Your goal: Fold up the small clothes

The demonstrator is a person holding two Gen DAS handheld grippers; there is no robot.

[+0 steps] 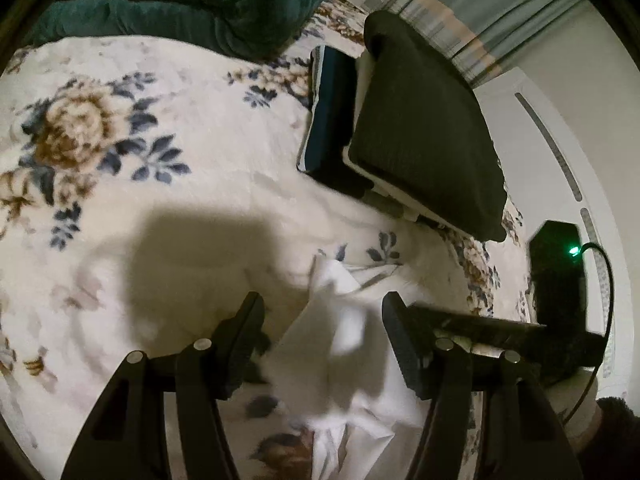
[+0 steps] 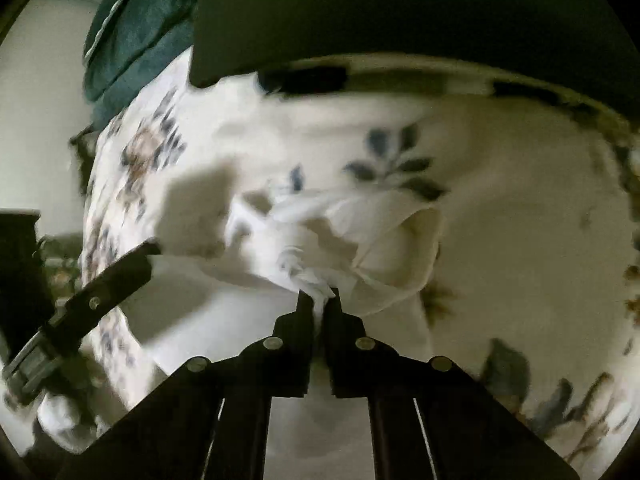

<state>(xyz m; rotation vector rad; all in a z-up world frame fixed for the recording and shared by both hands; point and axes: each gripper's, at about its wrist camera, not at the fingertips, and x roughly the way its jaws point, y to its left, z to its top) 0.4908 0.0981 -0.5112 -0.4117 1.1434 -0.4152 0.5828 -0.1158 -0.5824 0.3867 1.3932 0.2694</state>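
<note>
White garment point(image 2: 320, 280), crumpled on the floral blanket point(image 1: 180, 208): I have a bunched bit of it pinched tight in my right gripper point(image 2: 319, 300). My left gripper point(image 1: 322, 316) stands wide, its fingers either side of the cloth, gripping nothing. Beyond, a stack of folded dark clothes point(image 1: 424, 128) lies on the blanket. Farthest off, a dark green quilt point(image 1: 180, 4).

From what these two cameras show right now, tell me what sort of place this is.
Most likely a bedroom at home. The work goes on atop a flowered blanket, with a green quilt bunched at its far end, folded clothes stacked alongside, and curtains beyond.
</note>
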